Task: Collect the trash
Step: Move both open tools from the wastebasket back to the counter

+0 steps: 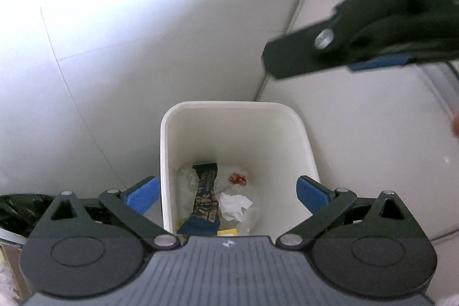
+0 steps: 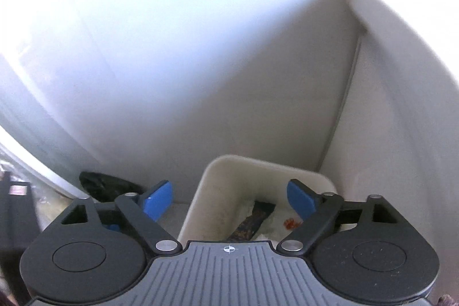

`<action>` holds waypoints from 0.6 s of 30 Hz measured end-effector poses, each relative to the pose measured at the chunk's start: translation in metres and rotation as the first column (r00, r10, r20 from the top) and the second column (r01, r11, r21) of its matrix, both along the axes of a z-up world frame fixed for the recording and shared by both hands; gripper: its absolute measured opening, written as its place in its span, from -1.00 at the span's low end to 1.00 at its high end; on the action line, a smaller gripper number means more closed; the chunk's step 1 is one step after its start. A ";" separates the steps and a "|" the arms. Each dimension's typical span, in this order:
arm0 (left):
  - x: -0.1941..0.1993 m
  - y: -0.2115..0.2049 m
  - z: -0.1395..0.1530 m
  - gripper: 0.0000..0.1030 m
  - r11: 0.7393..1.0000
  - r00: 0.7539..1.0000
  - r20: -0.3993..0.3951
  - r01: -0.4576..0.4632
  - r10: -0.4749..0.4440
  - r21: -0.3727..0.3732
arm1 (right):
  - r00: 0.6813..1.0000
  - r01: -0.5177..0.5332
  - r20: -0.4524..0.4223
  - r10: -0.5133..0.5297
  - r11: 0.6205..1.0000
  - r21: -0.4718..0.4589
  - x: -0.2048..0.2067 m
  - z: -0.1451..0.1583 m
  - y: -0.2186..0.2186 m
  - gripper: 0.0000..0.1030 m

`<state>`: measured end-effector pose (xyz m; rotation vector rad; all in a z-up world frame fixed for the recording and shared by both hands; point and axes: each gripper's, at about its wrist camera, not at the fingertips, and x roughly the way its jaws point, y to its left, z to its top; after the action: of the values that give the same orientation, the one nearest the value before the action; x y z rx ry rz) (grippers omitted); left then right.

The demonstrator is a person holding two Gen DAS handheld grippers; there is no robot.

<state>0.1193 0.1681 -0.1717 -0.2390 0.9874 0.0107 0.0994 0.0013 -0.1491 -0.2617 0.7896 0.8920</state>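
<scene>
A white rectangular bin (image 1: 172,151) stands on the floor in a wall corner; the right wrist view shows it lower down (image 2: 200,191). Inside lie a dark blue snack wrapper (image 1: 205,200), a crumpled white tissue (image 1: 233,205), a small red-orange wrapper (image 1: 237,179), a yellow scrap and clear plastic. My left gripper (image 1: 226,195) hovers above the bin, open wide, with nothing between its blue pads (image 1: 143,195). My right gripper (image 2: 229,201) is open and empty too. In the left wrist view it shows blurred at the upper right (image 1: 312,59).
White walls meet in a corner behind the bin. A crumpled black bag (image 1: 17,212) lies on the floor left of the bin, also seen in the right wrist view (image 2: 103,185). A pale panel or door (image 1: 373,134) rises on the right.
</scene>
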 end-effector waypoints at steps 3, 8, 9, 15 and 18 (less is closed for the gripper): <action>-0.004 -0.003 0.010 0.98 1.000 1.000 0.013 0.018 -0.018 0.009 | 0.999 -0.031 0.039 0.031 0.999 0.007 -0.012 0.023 -0.013 0.80; -0.009 -0.007 0.026 0.98 0.999 0.999 0.030 0.038 -0.039 0.018 | 0.996 -0.048 0.074 0.047 0.999 0.002 -0.024 0.046 -0.036 0.81; -0.010 -0.007 0.029 0.98 0.999 0.998 0.035 0.043 -0.044 0.020 | 0.995 -0.051 0.084 0.051 0.999 -0.002 -0.026 0.050 -0.042 0.81; -0.017 -0.016 0.048 0.98 0.995 0.994 0.071 0.081 -0.084 0.052 | 0.984 -0.074 0.158 0.077 0.997 -0.026 -0.032 0.054 -0.075 0.81; -0.020 -0.022 0.058 0.98 0.992 0.990 0.092 0.104 -0.110 0.073 | 0.977 -0.064 0.201 0.071 0.997 -0.043 -0.035 0.059 -0.096 0.82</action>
<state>0.0997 0.1457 -0.1134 -0.1229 0.9020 -0.0649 0.0639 -0.0943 -0.0899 -0.4065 0.6110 0.8999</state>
